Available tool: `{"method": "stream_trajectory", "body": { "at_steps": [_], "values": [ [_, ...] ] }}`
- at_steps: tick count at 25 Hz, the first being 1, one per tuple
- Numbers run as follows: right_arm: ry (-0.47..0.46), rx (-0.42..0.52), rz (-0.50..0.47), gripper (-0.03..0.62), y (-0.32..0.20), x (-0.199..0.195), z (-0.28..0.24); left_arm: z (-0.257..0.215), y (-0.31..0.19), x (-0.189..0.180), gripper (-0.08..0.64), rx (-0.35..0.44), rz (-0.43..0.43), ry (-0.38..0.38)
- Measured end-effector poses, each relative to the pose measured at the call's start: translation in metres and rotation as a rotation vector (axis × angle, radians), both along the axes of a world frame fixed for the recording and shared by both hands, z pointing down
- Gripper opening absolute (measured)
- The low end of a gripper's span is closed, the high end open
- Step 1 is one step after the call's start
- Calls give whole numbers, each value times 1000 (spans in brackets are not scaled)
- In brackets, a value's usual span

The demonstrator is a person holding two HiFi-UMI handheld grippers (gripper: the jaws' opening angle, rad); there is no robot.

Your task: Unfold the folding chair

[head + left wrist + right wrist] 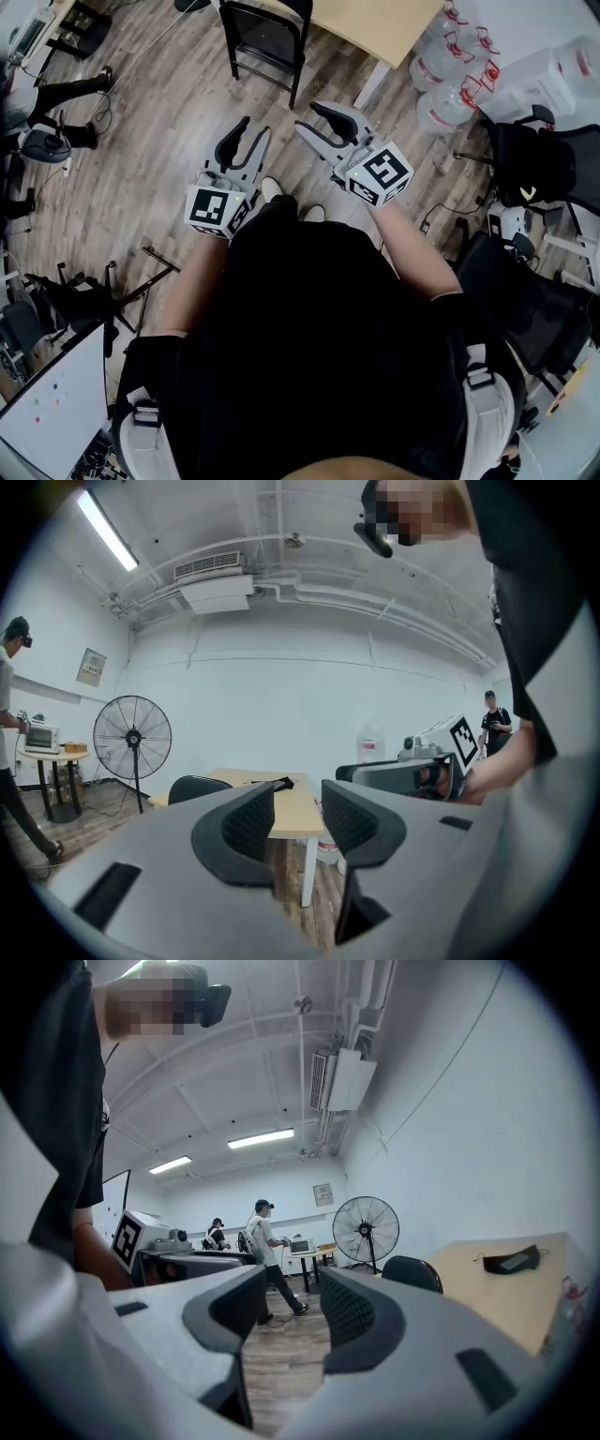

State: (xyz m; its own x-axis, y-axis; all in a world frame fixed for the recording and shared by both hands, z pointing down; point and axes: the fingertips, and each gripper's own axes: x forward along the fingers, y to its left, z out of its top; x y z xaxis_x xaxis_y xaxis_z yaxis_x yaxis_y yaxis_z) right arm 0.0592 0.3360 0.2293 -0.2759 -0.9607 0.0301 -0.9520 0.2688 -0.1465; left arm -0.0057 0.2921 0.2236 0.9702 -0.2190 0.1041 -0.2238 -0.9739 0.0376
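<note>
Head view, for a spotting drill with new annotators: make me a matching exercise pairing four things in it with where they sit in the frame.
Things:
1 black chair
2 water jugs
3 whiteboard
4 left gripper

Places:
a bottom left corner
b centre, jaws apart with nothing between them
c top edge, beside the wooden table
d upper right

Pairs: 1-c, 2-d, 3-a, 4-b
</note>
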Motion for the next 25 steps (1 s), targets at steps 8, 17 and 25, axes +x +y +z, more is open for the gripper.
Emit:
{"method": "stream_trajectory", "body": {
  "at_steps": [8, 17, 25],
  "values": [
    [23, -13, 38, 245, -48, 49, 6, 13, -54, 43, 210, -15, 7, -4],
    [40, -31, 47, 308, -146, 98, -1, 9, -151, 93, 299, -3, 18, -2],
    [53, -42, 55, 408, -240, 125, -1, 8, -238, 126, 314, -12, 31, 0]
  ]
}}
